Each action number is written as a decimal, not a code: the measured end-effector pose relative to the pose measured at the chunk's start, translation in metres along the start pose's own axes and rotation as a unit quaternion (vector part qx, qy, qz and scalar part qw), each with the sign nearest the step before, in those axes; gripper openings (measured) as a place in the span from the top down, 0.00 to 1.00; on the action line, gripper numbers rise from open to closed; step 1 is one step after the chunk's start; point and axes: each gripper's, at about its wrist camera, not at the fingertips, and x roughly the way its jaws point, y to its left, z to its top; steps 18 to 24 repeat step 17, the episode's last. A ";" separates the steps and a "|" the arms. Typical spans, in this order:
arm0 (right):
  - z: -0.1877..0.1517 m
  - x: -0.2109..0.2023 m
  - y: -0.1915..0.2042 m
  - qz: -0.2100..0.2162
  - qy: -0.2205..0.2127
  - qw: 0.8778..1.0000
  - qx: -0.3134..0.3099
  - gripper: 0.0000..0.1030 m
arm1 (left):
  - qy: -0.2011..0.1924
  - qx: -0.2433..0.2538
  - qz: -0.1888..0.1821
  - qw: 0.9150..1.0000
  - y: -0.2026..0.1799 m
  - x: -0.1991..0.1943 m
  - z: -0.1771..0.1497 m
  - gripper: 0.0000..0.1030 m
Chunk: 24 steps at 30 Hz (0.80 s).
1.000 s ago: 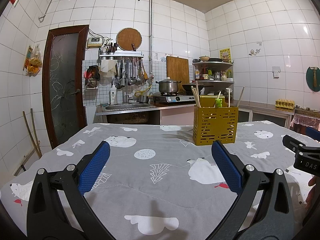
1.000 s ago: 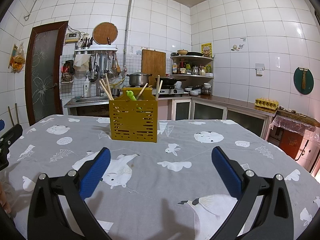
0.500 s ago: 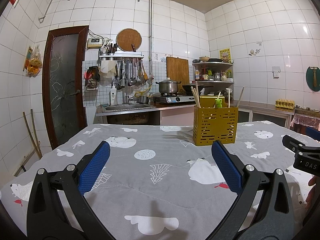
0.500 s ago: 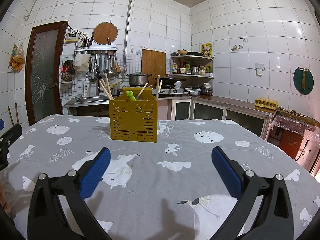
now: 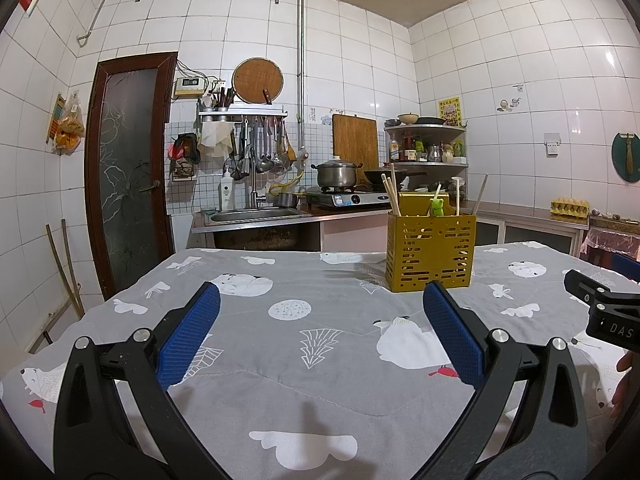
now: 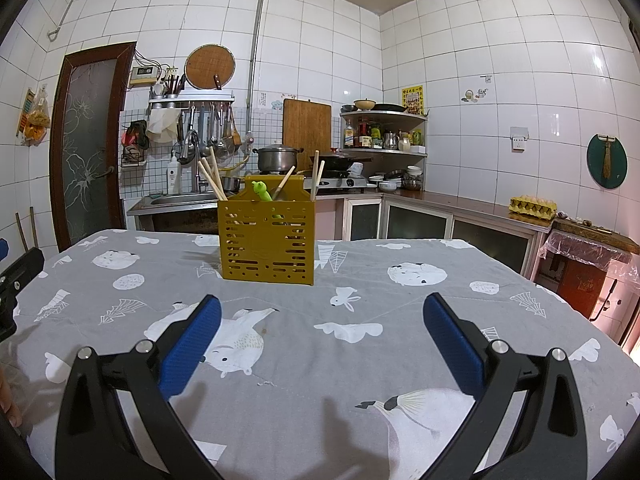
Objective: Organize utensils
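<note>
my left gripper (image 5: 320, 332) and right gripper (image 6: 320, 332) hovered low over the desk (image 6: 360, 360), the fingers (image 6: 192, 340) of both spread apart and holding nothing. the yellow utensil holder (image 6: 266, 236) stood upright ahead on the desk, chopsticks (image 6: 210, 178) leaning inside it.

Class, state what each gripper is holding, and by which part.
Nothing is held: the left gripper and right gripper are both open and empty above the tablecloth.
</note>
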 end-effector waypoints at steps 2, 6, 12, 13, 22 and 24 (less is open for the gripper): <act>0.000 0.000 0.000 0.000 0.000 1.000 0.000 0.04 | -0.001 0.001 -0.001 1.000 0.001 0.000 0.002 0.05; 0.000 0.000 0.000 0.000 0.001 1.000 0.000 0.04 | -0.003 0.002 -0.002 1.000 0.004 0.001 0.003 0.05; 0.000 0.000 0.000 0.000 0.000 1.000 0.000 0.04 | -0.003 0.002 -0.002 1.000 0.004 0.001 0.004 0.05; 0.000 0.000 0.000 0.000 0.000 1.000 0.000 0.04 | -0.003 0.002 -0.002 1.000 0.003 0.000 0.003 0.05; 0.000 0.000 0.000 0.000 0.001 1.000 0.000 0.04 | -0.004 0.003 -0.002 1.000 0.004 0.000 0.003 0.05; 0.000 0.000 0.000 0.000 0.001 1.000 0.000 0.04 | -0.004 0.003 -0.002 1.000 0.004 0.000 0.003 0.05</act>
